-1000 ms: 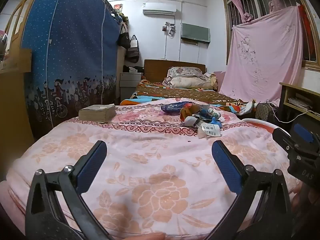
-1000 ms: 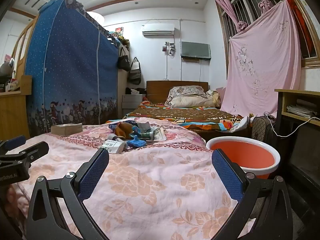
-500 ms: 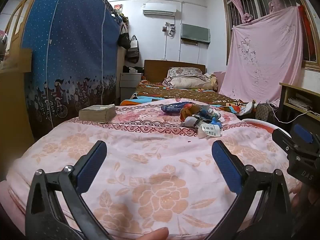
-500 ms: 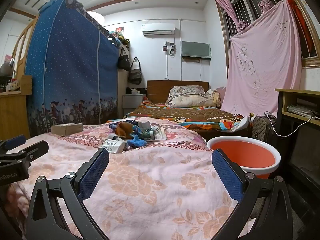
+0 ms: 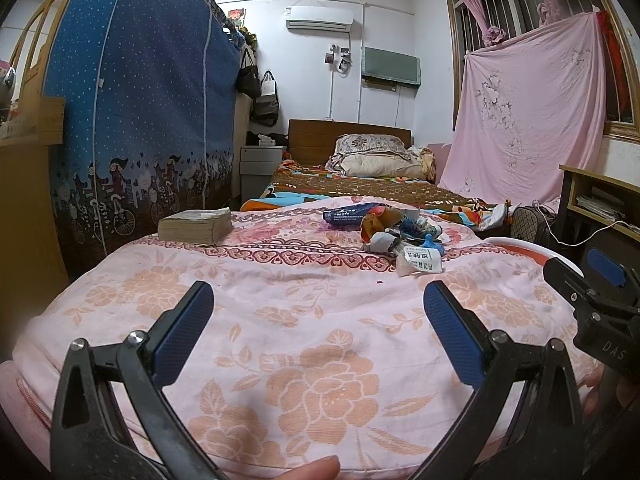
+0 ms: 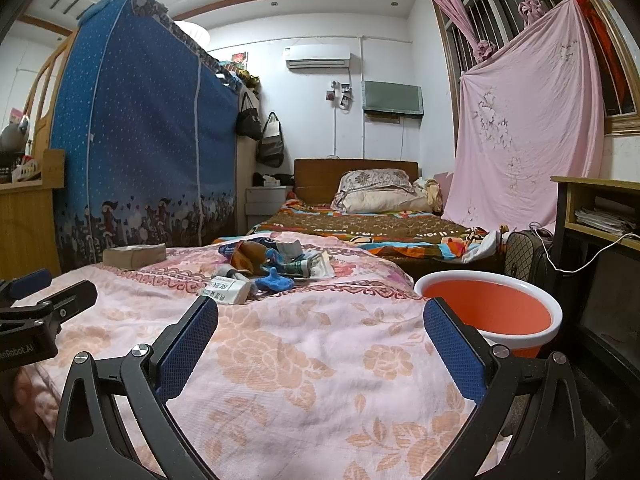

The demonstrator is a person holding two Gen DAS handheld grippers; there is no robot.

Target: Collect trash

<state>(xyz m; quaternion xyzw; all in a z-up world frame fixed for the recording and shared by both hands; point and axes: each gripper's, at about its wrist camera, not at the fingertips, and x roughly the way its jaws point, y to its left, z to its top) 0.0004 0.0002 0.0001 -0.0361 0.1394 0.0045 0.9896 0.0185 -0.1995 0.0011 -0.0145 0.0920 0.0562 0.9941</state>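
A heap of trash (image 5: 394, 228) (image 6: 272, 264) lies on the far part of the pink floral bedspread (image 5: 304, 320) (image 6: 304, 344): wrappers, a blue plastic piece (image 6: 274, 281), a white labelled packet (image 5: 420, 261) (image 6: 228, 291). An orange bucket with a white rim (image 6: 492, 308) stands on the floor right of the bed; only its rim (image 5: 532, 250) shows in the left wrist view. My left gripper (image 5: 318, 312) hangs open over the near bedspread, well short of the heap. My right gripper (image 6: 320, 320) is open too, nothing between its fingers.
A thick worn book (image 5: 195, 226) (image 6: 134, 255) lies at the bed's far left. A blue fabric wardrobe (image 5: 132, 112) stands left, a second bed (image 6: 372, 224) behind, a wooden desk (image 6: 600, 216) and a dark bag (image 6: 524, 256) at right. A fingertip (image 5: 308, 468) shows at the bottom edge.
Both grippers hold nearly still. A fingertip has come further into the bottom of the left wrist view.
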